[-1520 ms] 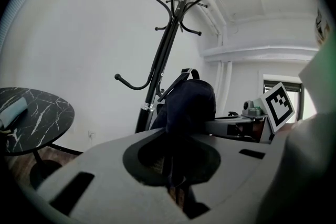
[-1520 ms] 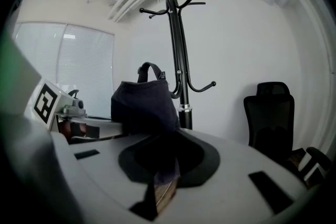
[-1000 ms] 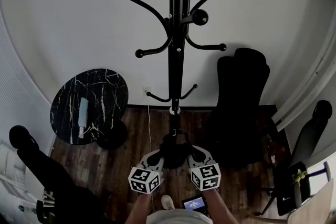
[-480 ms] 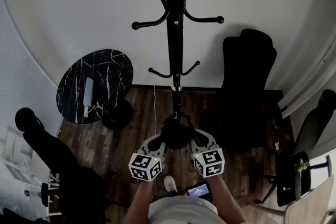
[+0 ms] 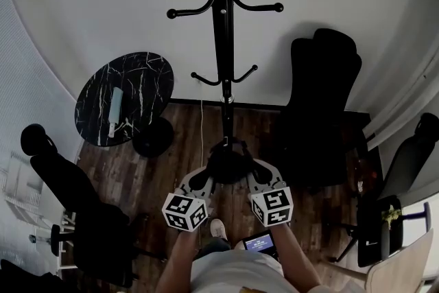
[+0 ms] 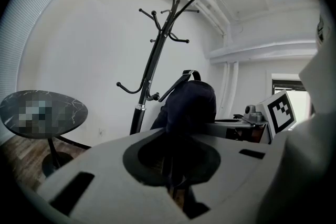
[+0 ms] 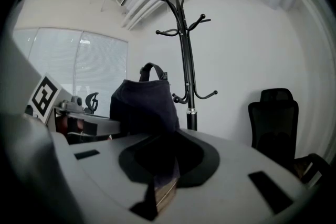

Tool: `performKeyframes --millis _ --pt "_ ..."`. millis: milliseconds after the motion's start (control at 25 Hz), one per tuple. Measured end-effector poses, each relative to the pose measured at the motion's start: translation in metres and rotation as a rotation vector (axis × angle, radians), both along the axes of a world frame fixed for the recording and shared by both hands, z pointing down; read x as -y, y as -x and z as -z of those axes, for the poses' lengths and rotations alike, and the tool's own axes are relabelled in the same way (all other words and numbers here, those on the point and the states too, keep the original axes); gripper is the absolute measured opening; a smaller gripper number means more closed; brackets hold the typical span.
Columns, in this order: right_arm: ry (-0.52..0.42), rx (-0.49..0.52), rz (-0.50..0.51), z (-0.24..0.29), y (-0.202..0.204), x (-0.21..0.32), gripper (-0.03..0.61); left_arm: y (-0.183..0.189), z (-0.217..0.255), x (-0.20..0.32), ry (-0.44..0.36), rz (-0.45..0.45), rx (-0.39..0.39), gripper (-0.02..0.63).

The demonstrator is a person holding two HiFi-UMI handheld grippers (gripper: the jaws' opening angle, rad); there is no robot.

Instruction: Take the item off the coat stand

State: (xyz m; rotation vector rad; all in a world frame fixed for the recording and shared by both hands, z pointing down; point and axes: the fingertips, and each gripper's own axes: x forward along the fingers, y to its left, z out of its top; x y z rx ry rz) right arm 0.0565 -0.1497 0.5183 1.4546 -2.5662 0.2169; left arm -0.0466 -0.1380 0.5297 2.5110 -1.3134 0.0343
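The person's two forearms reach forward side by side toward the coat stand point(image 5: 219, 31), each hand holding a gripper low in front of the body; the left gripper point(image 5: 204, 179) and the right gripper point(image 5: 255, 175) angle inward so that their tips meet on the same dark bag point(image 5: 228, 165).

In the left gripper view the left gripper point(image 6: 173, 182) has its jaws pressed together on a fold of the bag's point(image 6: 188, 105) dark fabric; in the right gripper view the right gripper point(image 7: 164, 178) likewise pinches the bag's point(image 7: 144, 105) lower edge, its jaws nearly closed with cloth between them.

The bag is off the coat stand, on the person's side of its pole and clear of every hook; it stands upright between the two grippers, its longer axis roughly vertical, with the handle loop at the top pointing up; the coat stand point(image 7: 184, 44) rises behind it, its hooks bare.
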Motion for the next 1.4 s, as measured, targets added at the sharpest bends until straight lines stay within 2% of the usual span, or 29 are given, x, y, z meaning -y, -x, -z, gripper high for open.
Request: performKeyframes --millis 360,560,1240,1400 --pt "0.016 0.034 0.026 -0.012 -0.003 -0.033 0.038 0.000 -0.012 -0.032 -0.012 0.051 0.007 0.026" --pt "0.031 0.074 0.010 -0.015 -0.009 -0.039 0.038 -0.005 -0.013 -0.039 -0.016 0.052 0.019 0.026" --pt "0.034 0.067 0.024 -0.012 -0.015 -0.055 0.035 -0.010 -0.009 -0.054 -0.019 0.066 0.015 0.026" --pt "0.051 0.102 0.023 -0.010 -0.017 -0.056 0.035 -0.012 -0.008 -0.055 -0.019 0.063 0.010 0.026"
